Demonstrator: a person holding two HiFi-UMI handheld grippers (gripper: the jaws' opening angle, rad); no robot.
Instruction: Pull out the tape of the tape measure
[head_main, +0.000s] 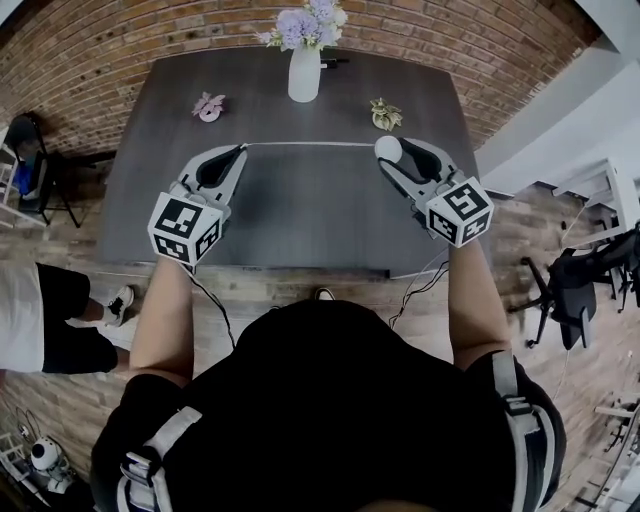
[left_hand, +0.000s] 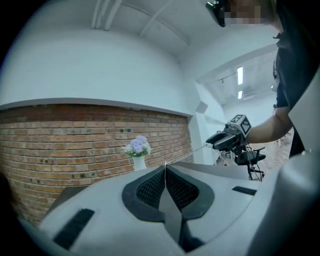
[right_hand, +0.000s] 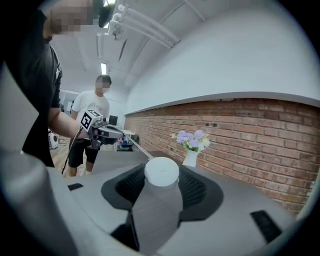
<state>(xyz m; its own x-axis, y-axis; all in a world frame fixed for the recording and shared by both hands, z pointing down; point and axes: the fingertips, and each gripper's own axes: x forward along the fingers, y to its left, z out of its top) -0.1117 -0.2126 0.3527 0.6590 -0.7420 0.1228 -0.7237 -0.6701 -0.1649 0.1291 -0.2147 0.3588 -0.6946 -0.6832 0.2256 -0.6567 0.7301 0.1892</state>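
Plainly, the left gripper (head_main: 240, 150) sits clenched on the free end of the tape (head_main: 310, 144). In the left gripper view its pads meet with only a thin sliver of that strip pinched at the tips (left_hand: 165, 165). From there the tape runs as a taut pale line above the dark table (head_main: 300, 225), clear of its surface as far as the head view shows, across to the right. The strip looks thin, light and smooth, so it probably slips easily. The best hold is likely flat on its very end, pads square to its faces, as the left gripper has it. The tape measure (head_main: 388, 148) itself is a small white round case, and the right gripper (head_main: 394, 158) grasps it with jaws spread wide around it. In the right gripper view it stands between the textured pads (right_hand: 161, 172). It appears to be hard, smooth plastic with little weight. Its round shape means it could twist or pop out sideways under the tape's pull, so a firm squeeze across its middle seems wise. If the case has a return spring, it would tug the strip back, which argues for a steady pull along the tape's own line.
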